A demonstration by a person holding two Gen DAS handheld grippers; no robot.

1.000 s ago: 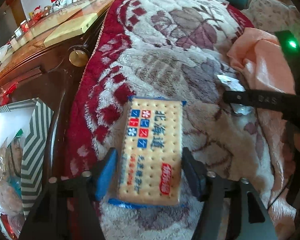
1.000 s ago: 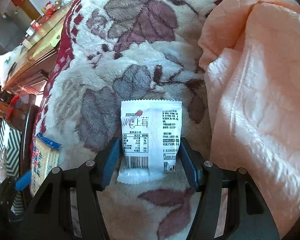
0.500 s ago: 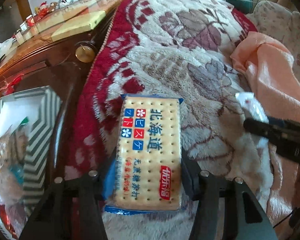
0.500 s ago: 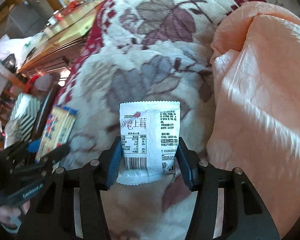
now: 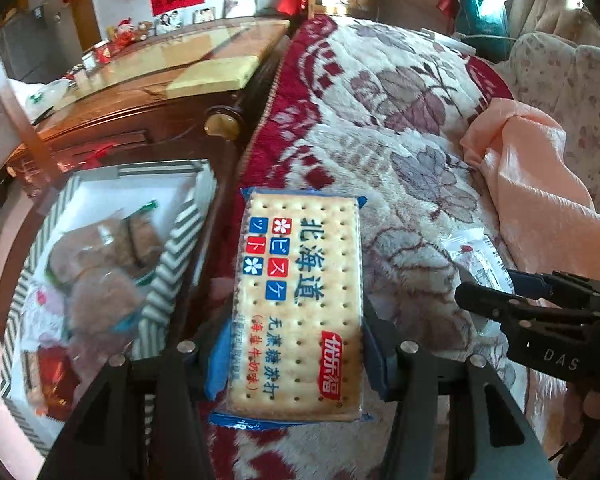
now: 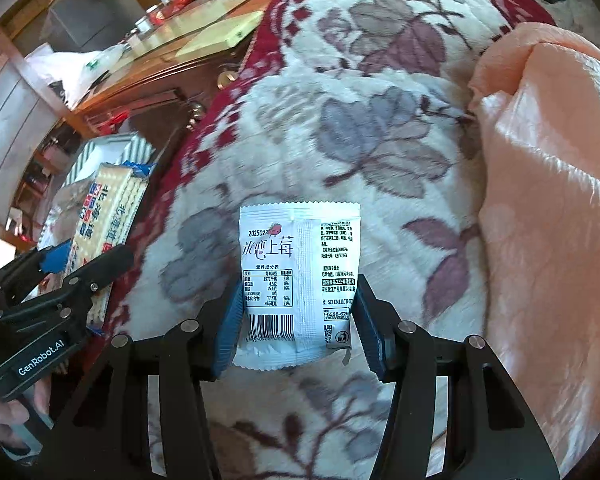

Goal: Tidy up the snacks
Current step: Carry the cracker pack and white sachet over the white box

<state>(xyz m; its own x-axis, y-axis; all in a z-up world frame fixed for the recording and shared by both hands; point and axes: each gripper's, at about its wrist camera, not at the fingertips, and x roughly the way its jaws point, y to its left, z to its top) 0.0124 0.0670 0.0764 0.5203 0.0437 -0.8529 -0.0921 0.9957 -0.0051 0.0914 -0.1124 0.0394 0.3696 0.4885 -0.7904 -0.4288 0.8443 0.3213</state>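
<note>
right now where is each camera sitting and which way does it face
Left wrist: on the left hand-held gripper, facing forward along its fingers at the cracker pack it holds, over the blanket, striped box at left; the right hand-held gripper shows at the right edge.
Right wrist: on the right hand-held gripper, facing its white packet, peach cloth at right; the left hand-held gripper shows at lower left.
Shared: blanket, box, both snacks.

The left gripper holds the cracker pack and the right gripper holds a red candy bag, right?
Not quite. The right gripper holds a white snack packet, not a red one, as the right wrist view shows. The left gripper does hold the cracker pack.
</note>
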